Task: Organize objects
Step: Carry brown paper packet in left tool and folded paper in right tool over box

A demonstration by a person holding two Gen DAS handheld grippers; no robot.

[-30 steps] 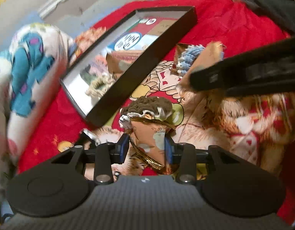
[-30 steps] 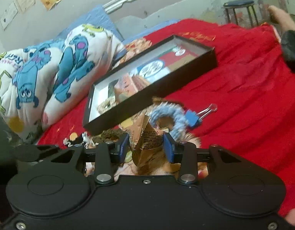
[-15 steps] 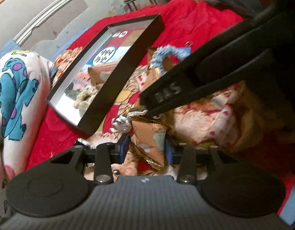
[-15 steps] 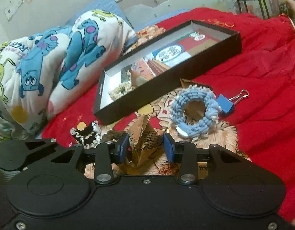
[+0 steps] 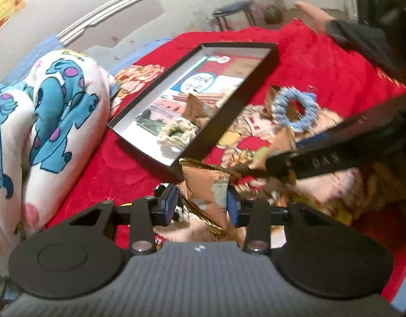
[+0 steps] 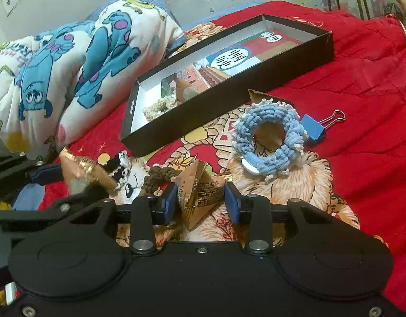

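Left gripper [image 5: 201,206] and right gripper [image 6: 201,202] each pinch 1 light, crinkly packet [image 5: 206,187] mid-body between the pads

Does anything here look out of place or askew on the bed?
Yes. The blue scrunchie, a blue binder clip and a brown scrunchie lie loose on the red blanket, outside the black box, which sits at a slant.

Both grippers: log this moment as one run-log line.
left gripper: shut on brown packet | right gripper: shut on folded packet | black box: open, cream scrunchie inside | blue scrunchie: on blanket
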